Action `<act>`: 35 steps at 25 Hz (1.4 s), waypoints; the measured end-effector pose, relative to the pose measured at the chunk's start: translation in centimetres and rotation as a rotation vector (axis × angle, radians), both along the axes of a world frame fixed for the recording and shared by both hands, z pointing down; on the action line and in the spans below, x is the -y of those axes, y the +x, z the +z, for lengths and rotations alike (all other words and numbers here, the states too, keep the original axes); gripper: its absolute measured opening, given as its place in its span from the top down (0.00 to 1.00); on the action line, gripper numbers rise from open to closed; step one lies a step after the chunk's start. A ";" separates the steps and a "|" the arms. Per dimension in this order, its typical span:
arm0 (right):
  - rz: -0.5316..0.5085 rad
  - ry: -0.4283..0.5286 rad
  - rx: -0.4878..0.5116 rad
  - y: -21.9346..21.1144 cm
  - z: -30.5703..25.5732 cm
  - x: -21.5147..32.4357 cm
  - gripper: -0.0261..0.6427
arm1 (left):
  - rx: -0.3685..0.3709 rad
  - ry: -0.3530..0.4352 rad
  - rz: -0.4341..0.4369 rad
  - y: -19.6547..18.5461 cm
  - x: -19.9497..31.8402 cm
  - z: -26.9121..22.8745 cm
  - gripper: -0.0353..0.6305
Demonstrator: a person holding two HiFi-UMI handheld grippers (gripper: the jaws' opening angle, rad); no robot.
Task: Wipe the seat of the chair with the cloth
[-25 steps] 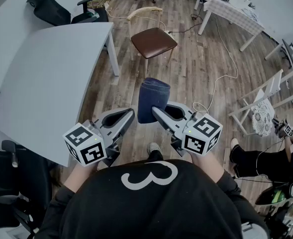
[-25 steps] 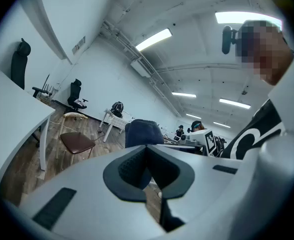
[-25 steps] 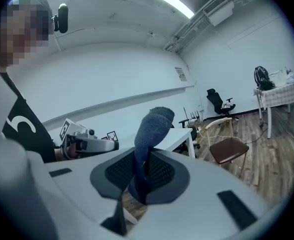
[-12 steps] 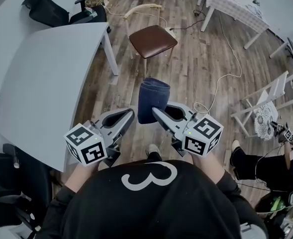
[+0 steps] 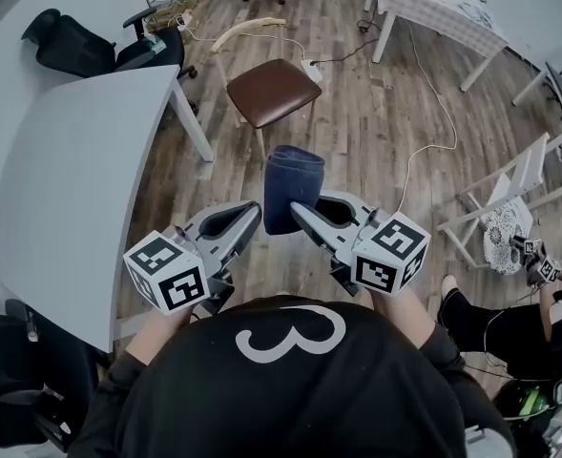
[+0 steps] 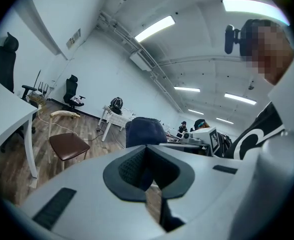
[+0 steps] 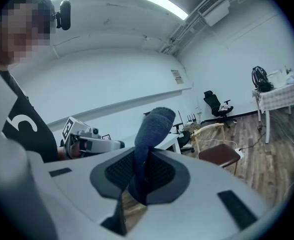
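Observation:
The chair [image 5: 271, 92], with a brown seat and pale wood frame, stands on the wood floor ahead of me, well beyond both grippers. My right gripper [image 5: 301, 212] is shut on a dark blue cloth [image 5: 293, 187], which stands up folded from its jaws. The right gripper view shows the cloth [image 7: 154, 124] pinched between the pads of the right gripper [image 7: 137, 179], with the chair [image 7: 219, 154] far off. Beside the cloth, my left gripper [image 5: 252, 212] is shut and holds nothing. In its own view the left gripper [image 6: 147, 166] has the cloth [image 6: 146, 132] beyond its tips and the chair [image 6: 67, 145] to the left.
A large white table [image 5: 80, 179] fills the left, its leg close to the chair. Black office chairs [image 5: 71, 36] stand behind it. A table with a checked cover [image 5: 443, 17], a floor cable [image 5: 433, 113], a white folding chair [image 5: 509, 198] and a seated person [image 5: 509, 313] are on the right.
The view has shifted: the chair and white table now sit further left in the frame. Both grippers and the cloth keep the same pose.

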State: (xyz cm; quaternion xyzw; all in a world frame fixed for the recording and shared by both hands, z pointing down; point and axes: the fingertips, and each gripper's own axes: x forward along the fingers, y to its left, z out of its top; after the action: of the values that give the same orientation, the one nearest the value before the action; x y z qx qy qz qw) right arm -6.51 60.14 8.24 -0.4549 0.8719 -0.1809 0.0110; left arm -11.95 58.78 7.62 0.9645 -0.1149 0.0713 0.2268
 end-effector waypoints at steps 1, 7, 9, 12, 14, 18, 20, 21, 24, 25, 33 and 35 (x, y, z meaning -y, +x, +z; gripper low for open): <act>-0.002 0.003 0.001 0.7 -0.1 0.1 0.87 | -0.002 0.004 0.003 0.8 0.0 0.0 0.93; 0.006 -0.012 0.023 3.5 0.2 1.7 0.86 | 0.013 0.002 0.016 3.3 1.3 0.6 0.93; 0.004 -0.015 0.022 3.9 0.6 2.5 0.87 | 0.013 0.001 0.006 3.5 2.5 0.9 0.93; 0.000 -0.030 0.008 4.2 1.2 4.3 0.86 | 0.005 -0.020 -0.017 3.6 4.7 1.5 0.93; -0.004 -0.037 0.003 4.3 1.5 6.0 0.86 | 0.000 -0.029 -0.020 3.6 6.4 1.9 0.93; -0.011 -0.059 -0.010 4.5 2.4 10.8 0.86 | -0.008 -0.048 -0.025 3.8 11.5 2.9 0.93; -0.008 -0.081 -0.013 4.9 2.9 13.7 0.87 | -0.009 -0.061 -0.025 4.2 14.7 3.2 0.93; -0.005 -0.094 -0.013 5.2 3.2 15.3 0.86 | -0.008 -0.066 -0.024 4.5 16.4 3.3 0.93; 0.001 -0.135 -0.005 5.8 3.9 20.5 0.86 | 0.005 -0.088 -0.028 5.0 21.7 4.1 0.93; 0.000 -0.147 -0.002 5.8 4.0 22.5 0.86 | 0.012 -0.099 -0.032 5.1 23.8 4.5 0.93; -0.024 -0.247 -0.022 6.3 5.7 39.1 0.86 | 0.041 -0.167 -0.032 5.7 39.9 7.3 0.93; -0.022 -0.260 -0.029 6.7 6.0 42.5 0.87 | 0.053 -0.180 -0.032 6.2 43.2 8.0 0.93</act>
State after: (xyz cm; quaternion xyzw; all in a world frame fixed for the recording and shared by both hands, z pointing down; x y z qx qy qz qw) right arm 0.21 17.60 14.21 -0.4453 0.8461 -0.2861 -0.0626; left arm -5.78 15.57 15.65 0.9361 -0.1293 0.1031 0.3105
